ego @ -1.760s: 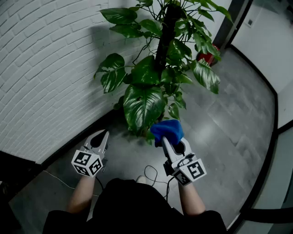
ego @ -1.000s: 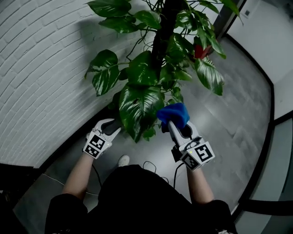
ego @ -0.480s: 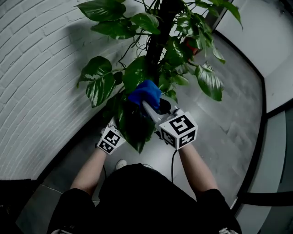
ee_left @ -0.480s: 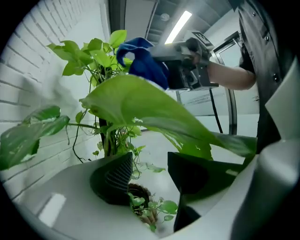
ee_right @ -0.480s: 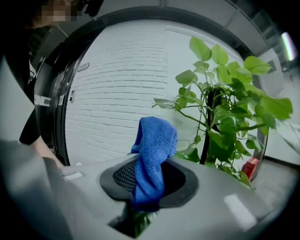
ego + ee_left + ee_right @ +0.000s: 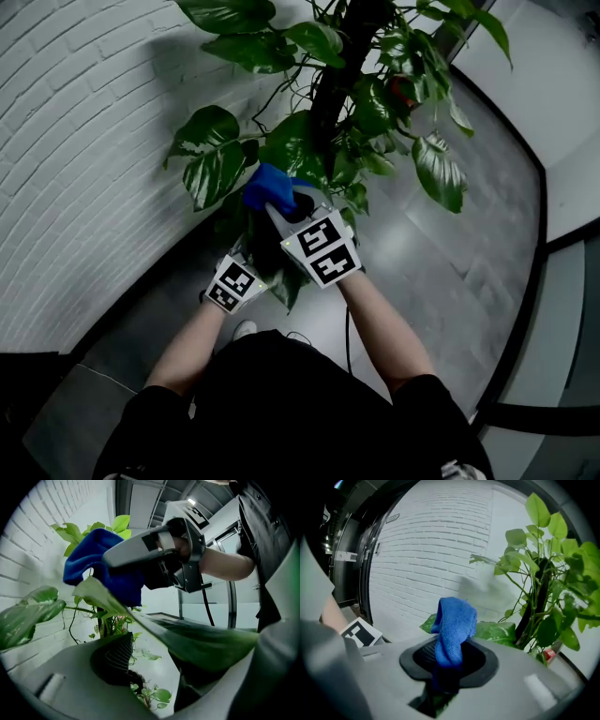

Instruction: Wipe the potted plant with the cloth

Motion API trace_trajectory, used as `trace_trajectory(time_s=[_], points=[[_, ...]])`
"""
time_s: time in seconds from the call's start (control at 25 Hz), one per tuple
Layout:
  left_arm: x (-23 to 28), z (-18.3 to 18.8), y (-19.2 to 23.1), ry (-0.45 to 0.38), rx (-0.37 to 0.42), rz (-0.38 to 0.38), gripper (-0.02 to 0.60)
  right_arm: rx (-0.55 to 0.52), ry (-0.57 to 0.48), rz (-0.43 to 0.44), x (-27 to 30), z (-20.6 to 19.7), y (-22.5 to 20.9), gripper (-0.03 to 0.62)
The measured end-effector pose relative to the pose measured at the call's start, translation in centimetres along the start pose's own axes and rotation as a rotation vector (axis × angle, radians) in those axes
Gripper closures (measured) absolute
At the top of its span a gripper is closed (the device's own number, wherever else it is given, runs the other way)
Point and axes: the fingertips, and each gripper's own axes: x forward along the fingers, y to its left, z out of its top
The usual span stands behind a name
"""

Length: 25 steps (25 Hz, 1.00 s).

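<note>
Right gripper (image 6: 281, 214): jaws clamped on the blue cloth (image 6: 267, 186). The cloth bunches up out past the jaw tips, folded over in a thick wad. The wad sits on the top face of a big leaf (image 6: 197, 637) of the potted plant (image 6: 323, 122) and looks to be touching it near the far end.

Left gripper (image 6: 251, 255): just below and to the left of the right one, tucked under the same leaf. Its jaws are spread and have just been opening. The leaf blade runs across the gap between them and the pads aren't pressing on it. From the left gripper view I see the right gripper and the cloth directly overhead, on the other side of the leaf.

The plant's dark centre pole (image 6: 339, 66) is straight ahead of both grippers. A white brick wall (image 6: 94, 141) is off to the left of my left gripper. Grey tiled floor (image 6: 450, 272) is below and to the right. There's a small red thing (image 6: 548, 654) beyond the plant, low down; I can't tell what it is.
</note>
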Motion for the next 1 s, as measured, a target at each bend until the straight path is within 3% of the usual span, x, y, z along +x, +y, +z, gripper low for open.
trace_trajectory(time_s=[0.2, 0.4, 0.68, 1.0], points=[[-0.9, 0.9, -0.3, -0.011, 0.013, 0.004, 0.339, -0.056, 0.029, 0.059, -0.1, -1.6, 2.4, 0.494], [-1.3, 0.9, -0.4, -0.025, -0.025, 0.021, 0.339, -0.138, 0.058, 0.048, -1.0, -2.6, 3.4, 0.494], [-1.7, 1.1, -0.4, -0.057, -0.121, 0.056, 0.339, -0.025, -0.025, 0.058, -4.0, -2.9, 4.5, 0.494], [-1.7, 1.1, -0.3, -0.063, -0.168, 0.072, 0.339, 0.009, -0.047, 0.046, -6.5, -4.9, 5.6, 0.494]])
